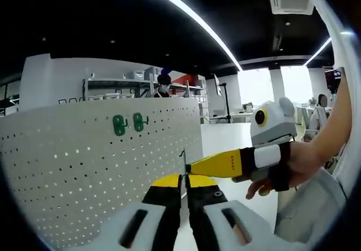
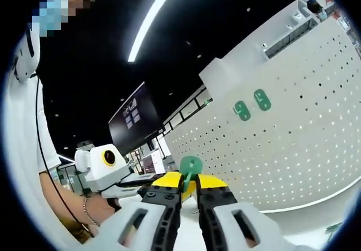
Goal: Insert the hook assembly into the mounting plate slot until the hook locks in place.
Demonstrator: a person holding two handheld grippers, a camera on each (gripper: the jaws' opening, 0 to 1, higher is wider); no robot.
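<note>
Standing ahead in a bright workshop: white pegboard [image 2: 293, 132] already carrying two green hooks [image 1: 127, 123]. Pinching a third green hook [image 2: 190, 168] upright between the right gripper [image 2: 189, 192] jaws. Meeting the left gripper [image 1: 184, 186] tip to tip, jaws closed, load unclear.

The left gripper view looks up along its own fingers [image 1: 169, 197] at the white pegboard [image 1: 84, 166], quite near, with two green hooks [image 1: 128, 123] high on it. The right gripper view tilts and faces the same pegboard [image 2: 304, 144] and hooks [image 2: 252, 105] from the other side.
</note>
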